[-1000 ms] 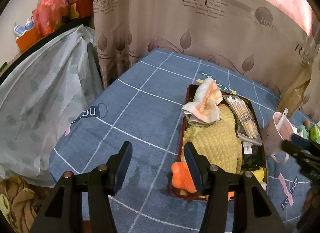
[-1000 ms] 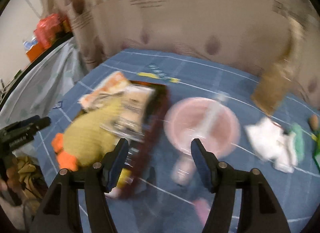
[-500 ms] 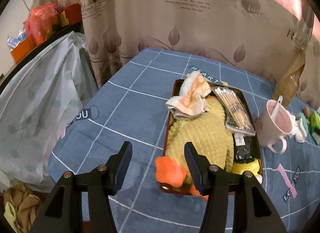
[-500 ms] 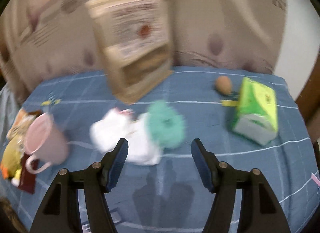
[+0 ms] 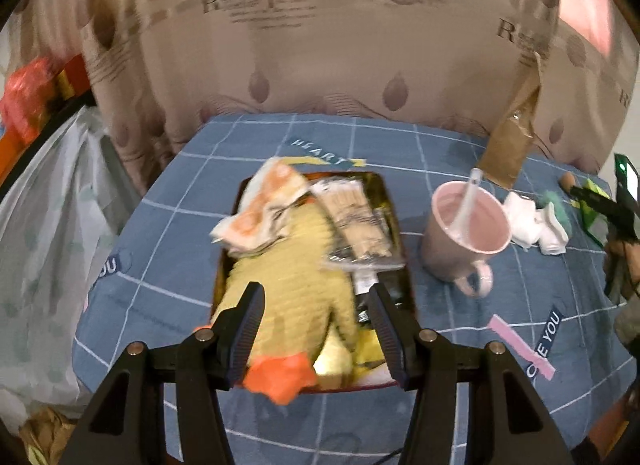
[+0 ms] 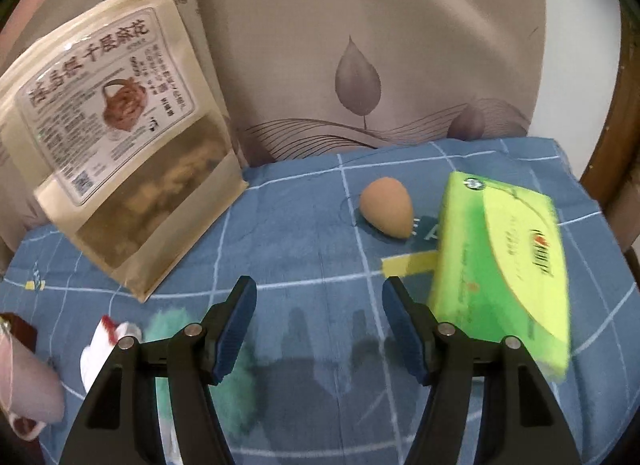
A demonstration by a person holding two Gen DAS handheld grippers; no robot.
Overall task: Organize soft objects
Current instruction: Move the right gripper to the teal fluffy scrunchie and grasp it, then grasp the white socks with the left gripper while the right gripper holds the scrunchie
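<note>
1. While the left gripper [image 5: 316,315] hangs over the near end of the tray [image 5: 405,265], its jaws stand about half apart with nothing pinched; the yellow plush duck [image 5: 292,277] lies below the gap, but whether the pads touch it cannot be told.
2. Inside the tray, the duck fills the middle, its orange foot [image 5: 280,379] hanging over the rim at 6 o'clock.
3. At 11 o'clock of the duck lies an orange-and-white cloth [image 5: 264,213], resting partly on it.
4. At 1 o'clock of the duck, a clear packet of sticks [image 5: 358,221] lies across the tray's right side.
5. Just beside the tray at 3 o'clock stands a pink mug [image 5: 464,233] with a white spoon [image 5: 466,201] in it.
6. Beyond the mug at 3 o'clock sit a white soft toy [image 5: 532,223] and a green fluffy thing [image 5: 558,205], touching each other.
7. Over bare blue checked cloth [image 6: 304,233], the right gripper [image 6: 320,323] also stands about half open and holds nothing.
8. In the right wrist view, the green fluffy thing [image 6: 236,389] lies at 7 o'clock of the gripper, partly behind its left finger, with the white toy [image 6: 106,349] just left of it.
9. A tan egg-shaped sponge [image 6: 387,207] lies at 1 o'clock, near a green tissue pack [image 6: 508,265] at 3 o'clock.
10. A brown snack bag [image 6: 120,137] stands tilted at 10 o'clock against the curtain [image 6: 360,45].
</note>
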